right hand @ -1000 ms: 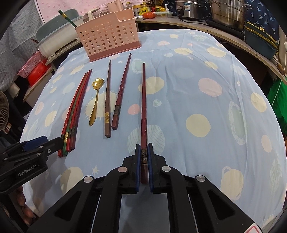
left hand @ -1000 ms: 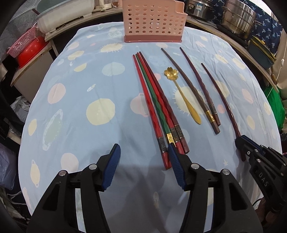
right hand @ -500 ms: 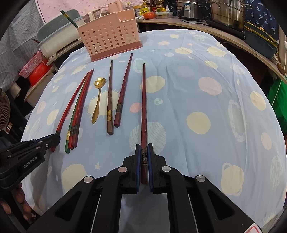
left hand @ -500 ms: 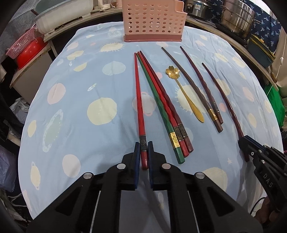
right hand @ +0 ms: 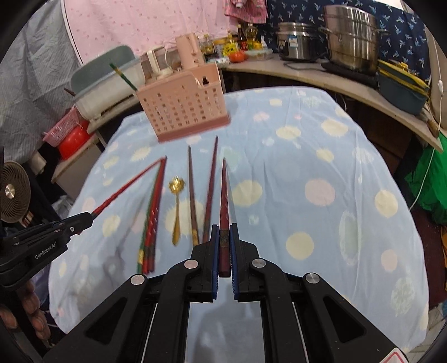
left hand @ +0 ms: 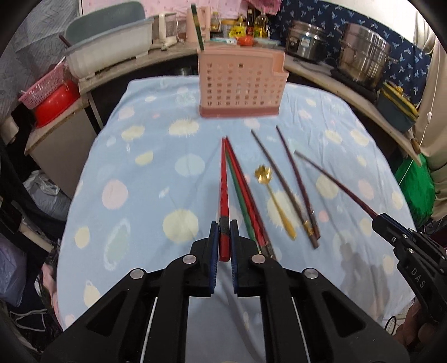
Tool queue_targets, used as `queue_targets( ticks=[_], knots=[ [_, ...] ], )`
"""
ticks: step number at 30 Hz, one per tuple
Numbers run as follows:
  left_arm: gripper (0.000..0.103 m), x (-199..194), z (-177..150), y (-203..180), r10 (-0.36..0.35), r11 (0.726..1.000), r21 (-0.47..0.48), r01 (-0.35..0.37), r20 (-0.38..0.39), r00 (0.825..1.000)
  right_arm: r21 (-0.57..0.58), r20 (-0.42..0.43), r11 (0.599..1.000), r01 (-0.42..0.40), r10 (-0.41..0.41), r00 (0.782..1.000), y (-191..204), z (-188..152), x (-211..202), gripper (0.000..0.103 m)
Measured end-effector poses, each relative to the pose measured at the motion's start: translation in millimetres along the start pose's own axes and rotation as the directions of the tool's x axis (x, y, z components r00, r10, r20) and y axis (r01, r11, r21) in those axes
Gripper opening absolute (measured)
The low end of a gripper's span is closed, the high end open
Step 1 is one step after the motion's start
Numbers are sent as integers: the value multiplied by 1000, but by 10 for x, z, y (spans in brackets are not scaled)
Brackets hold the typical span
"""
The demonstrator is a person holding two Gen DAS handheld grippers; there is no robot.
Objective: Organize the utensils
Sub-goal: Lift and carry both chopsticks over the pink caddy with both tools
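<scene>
My left gripper (left hand: 224, 231) is shut on the thick end of a bright red chopstick (left hand: 223, 184), lifted off the cloth and pointing at the pink utensil basket (left hand: 240, 86). My right gripper (right hand: 224, 234) is shut on a dark red chopstick (right hand: 223, 192), also raised. On the cloth lie a green and a red chopstick (left hand: 245, 201), a gold spoon (left hand: 275, 201) and two brown chopsticks (left hand: 290, 190). A green chopstick (left hand: 197, 26) stands in the basket. Each gripper shows in the other's view: the right gripper (left hand: 375, 219), the left gripper (right hand: 89, 216).
The table wears a light blue spotted cloth (left hand: 139, 178). Behind it a counter holds steel pots (left hand: 363, 58), bottles and a grey tub (left hand: 111, 53). A red bowl under a pink basket (left hand: 53, 97) sits left; a small fan (right hand: 14, 195) stands at the left edge.
The left gripper closed on the bright red chopstick, then lifted it off the cloth. The right gripper, holding the dark red chopstick throughout, rose too, and the view tilted up toward the basket.
</scene>
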State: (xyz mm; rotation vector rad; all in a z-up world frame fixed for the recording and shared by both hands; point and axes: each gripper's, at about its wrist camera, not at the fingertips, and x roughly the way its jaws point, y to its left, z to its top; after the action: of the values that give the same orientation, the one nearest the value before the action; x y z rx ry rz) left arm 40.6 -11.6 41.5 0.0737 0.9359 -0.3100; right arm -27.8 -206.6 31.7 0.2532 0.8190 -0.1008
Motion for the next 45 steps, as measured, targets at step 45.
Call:
queue_targets(
  ticks=[45],
  knots=[
    [7,-967,2803,-140,-19,999,34,2,523,852,19,457,999,-51,37,889,330,2695,-170,7]
  ],
)
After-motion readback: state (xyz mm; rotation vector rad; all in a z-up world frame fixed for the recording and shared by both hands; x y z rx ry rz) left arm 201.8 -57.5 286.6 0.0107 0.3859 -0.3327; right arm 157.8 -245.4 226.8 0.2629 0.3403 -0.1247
